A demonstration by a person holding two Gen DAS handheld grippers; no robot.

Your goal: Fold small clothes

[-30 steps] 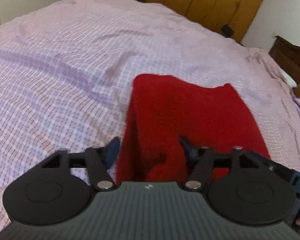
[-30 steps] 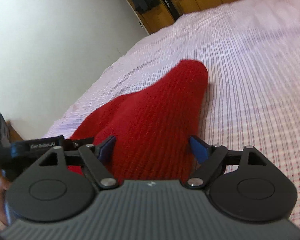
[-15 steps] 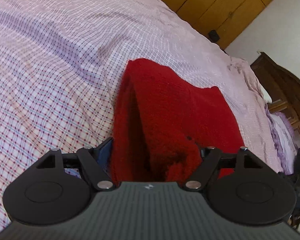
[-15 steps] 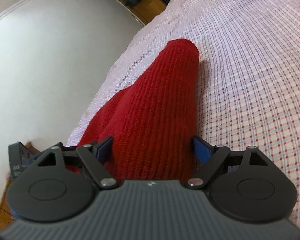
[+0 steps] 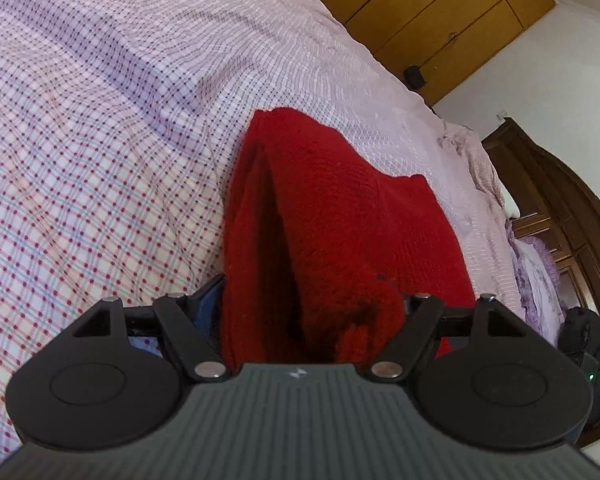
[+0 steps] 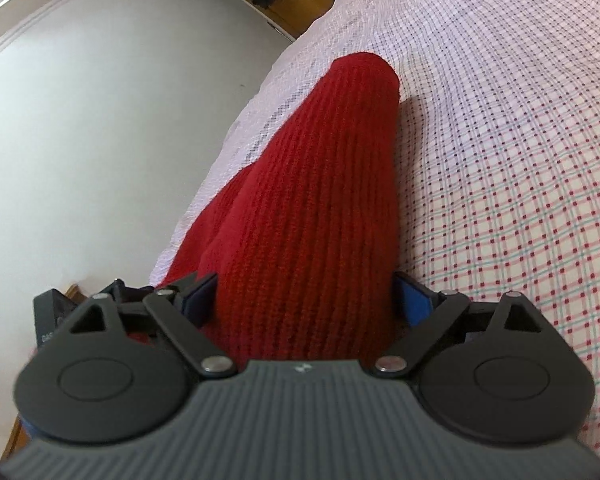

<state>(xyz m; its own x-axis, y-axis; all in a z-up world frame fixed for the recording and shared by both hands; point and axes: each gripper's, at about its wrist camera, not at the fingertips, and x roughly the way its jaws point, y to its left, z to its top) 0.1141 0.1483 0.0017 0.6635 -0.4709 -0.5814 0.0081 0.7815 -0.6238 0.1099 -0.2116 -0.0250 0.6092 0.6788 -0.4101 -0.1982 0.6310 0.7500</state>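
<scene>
A red knitted garment (image 5: 340, 220) lies on the checked bedsheet (image 5: 100, 160), its near edge lifted and draped between the fingers of both grippers. My left gripper (image 5: 312, 312) has its jaws on a bunched edge of the garment, whose layers hang apart in a dark fold. My right gripper (image 6: 304, 304) holds another part of the same edge (image 6: 312, 200), with the ribbed knit stretching away towards the bed's side. The blue pads (image 6: 410, 304) press the cloth on both sides. The other gripper's body (image 6: 50, 320) shows at the lower left of the right wrist view.
Wooden wardrobe doors (image 5: 440, 12) stand beyond the bed's far end. A dark wooden headboard (image 5: 572, 208) and a lilac pillow (image 5: 536, 272) are at the right. A white wall (image 6: 100, 120) runs along the bed's side.
Both grippers have risen and tilted while holding the garment. The near edge has lifted further and the cloth stretches longer in both views.
</scene>
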